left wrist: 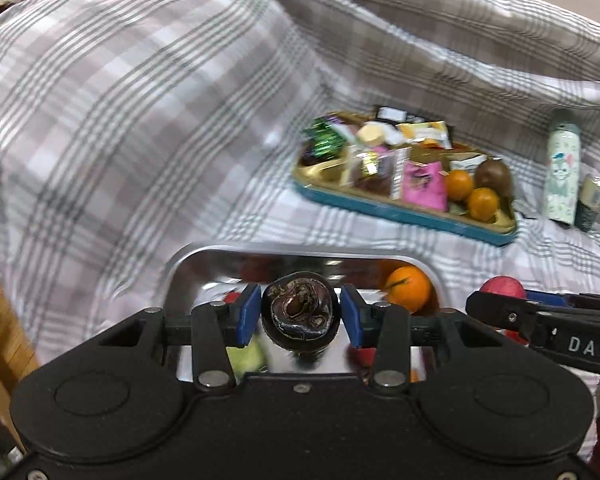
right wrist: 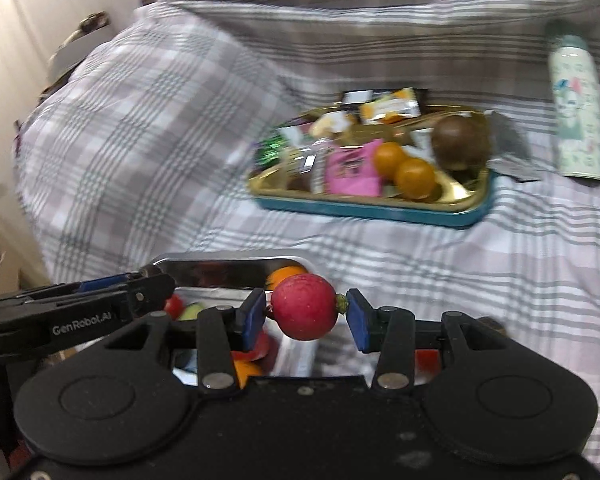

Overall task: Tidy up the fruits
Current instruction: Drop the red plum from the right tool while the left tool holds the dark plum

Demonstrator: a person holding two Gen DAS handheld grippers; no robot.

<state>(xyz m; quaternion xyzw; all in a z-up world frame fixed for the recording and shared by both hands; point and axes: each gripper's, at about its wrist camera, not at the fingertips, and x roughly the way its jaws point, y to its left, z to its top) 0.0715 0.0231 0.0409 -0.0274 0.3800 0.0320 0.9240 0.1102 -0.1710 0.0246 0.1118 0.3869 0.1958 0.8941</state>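
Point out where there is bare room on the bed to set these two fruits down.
Bare plaid bedspread lies between the shiny steel tray and the teal-rimmed gold tray, and left of the gold tray toward the pillow. The gold tray is crowded with snack packets, two small oranges and a brown fruit.

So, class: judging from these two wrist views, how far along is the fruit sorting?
Done: a round orange citrus and other fruit already lie in the shiny steel tray. In hand: the left gripper clamps a dark purple-black fruit; the right gripper holds a round red fruit. Left: two small oranges and a brown kiwi in the gold teal-rimmed snack tin.
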